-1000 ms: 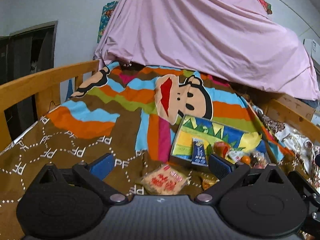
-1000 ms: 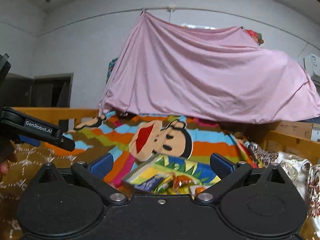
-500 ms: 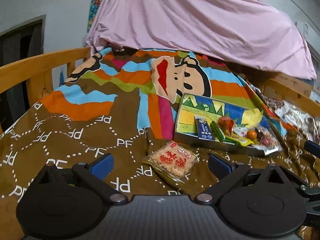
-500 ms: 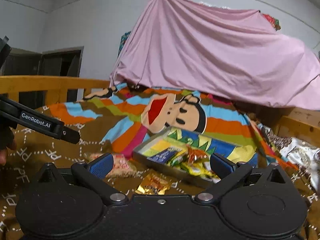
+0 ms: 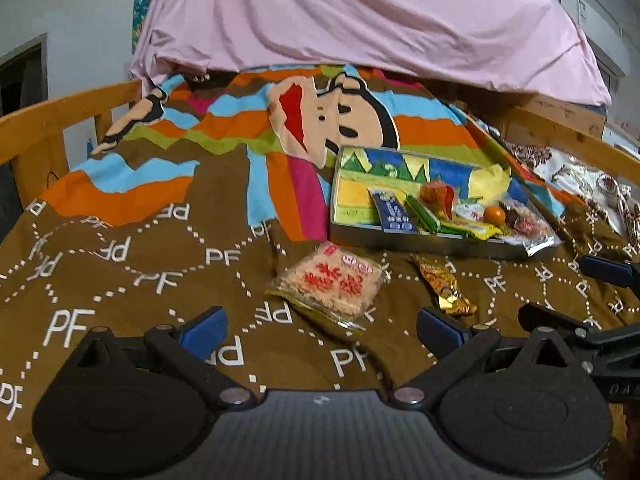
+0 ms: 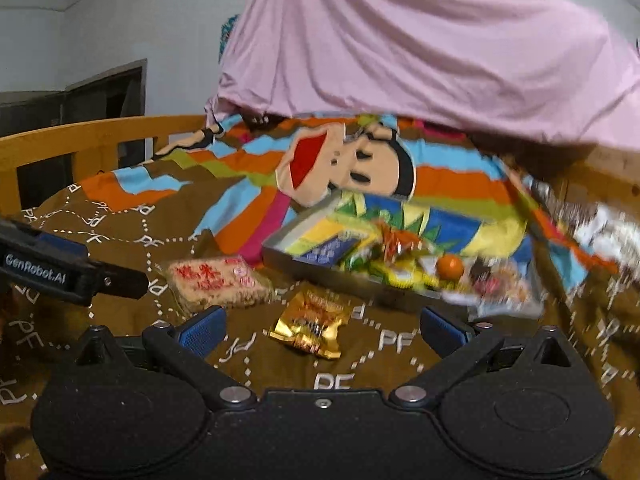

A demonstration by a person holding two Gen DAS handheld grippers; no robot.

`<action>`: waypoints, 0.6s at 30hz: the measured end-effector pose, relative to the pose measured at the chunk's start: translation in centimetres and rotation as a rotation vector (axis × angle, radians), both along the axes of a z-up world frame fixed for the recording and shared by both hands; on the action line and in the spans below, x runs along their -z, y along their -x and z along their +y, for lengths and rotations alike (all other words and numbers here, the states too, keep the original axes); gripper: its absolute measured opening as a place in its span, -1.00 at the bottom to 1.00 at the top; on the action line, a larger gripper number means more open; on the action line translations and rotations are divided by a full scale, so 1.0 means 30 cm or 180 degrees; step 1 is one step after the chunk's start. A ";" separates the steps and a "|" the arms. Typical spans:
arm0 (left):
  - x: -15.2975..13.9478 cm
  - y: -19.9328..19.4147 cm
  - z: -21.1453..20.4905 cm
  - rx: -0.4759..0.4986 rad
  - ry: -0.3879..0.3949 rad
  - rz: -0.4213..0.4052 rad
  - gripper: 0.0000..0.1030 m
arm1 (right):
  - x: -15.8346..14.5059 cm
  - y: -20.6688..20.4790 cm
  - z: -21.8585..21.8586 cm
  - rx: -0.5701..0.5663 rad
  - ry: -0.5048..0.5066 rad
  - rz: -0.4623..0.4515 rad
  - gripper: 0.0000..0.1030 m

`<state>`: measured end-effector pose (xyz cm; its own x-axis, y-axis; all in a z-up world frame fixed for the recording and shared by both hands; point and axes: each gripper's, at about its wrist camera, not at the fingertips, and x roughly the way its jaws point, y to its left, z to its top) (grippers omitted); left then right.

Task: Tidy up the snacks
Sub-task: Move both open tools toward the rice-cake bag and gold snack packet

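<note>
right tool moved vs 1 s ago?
Yes. The right tool has come forward and down toward the tin tray: the tray and gold packet loom closer, with more blanket visible.

Brown blanket (image 5: 120, 264), white dotted PF pattern, bright stripes; pink sheet (image 5: 360, 16); gold wrapper (image 6: 308, 326); blue-padded tongs (image 5: 320, 330)

"PF" repeats across the brown blanket (image 5: 132, 256); "GenRobot.AI" marks the left gripper (image 6: 72, 276) (snack print unreadable)
</note>
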<state>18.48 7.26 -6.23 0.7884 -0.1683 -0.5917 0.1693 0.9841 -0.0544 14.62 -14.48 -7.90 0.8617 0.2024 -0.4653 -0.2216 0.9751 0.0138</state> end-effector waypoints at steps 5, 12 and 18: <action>0.023 -0.030 -0.003 0.0048 -0.0052 0.0126 0.99 | 0.045 -0.058 -0.017 0.0008 -0.0297 0.0334 0.99; 0.017 -0.123 -0.049 0.0374 -0.0216 0.0170 0.99 | 0.072 -0.115 -0.016 -0.0129 -0.0354 0.0349 0.99; 0.030 -0.256 -0.069 0.0606 -0.0264 0.0345 0.99 | 0.117 -0.190 -0.035 -0.0160 -0.0411 0.0509 0.99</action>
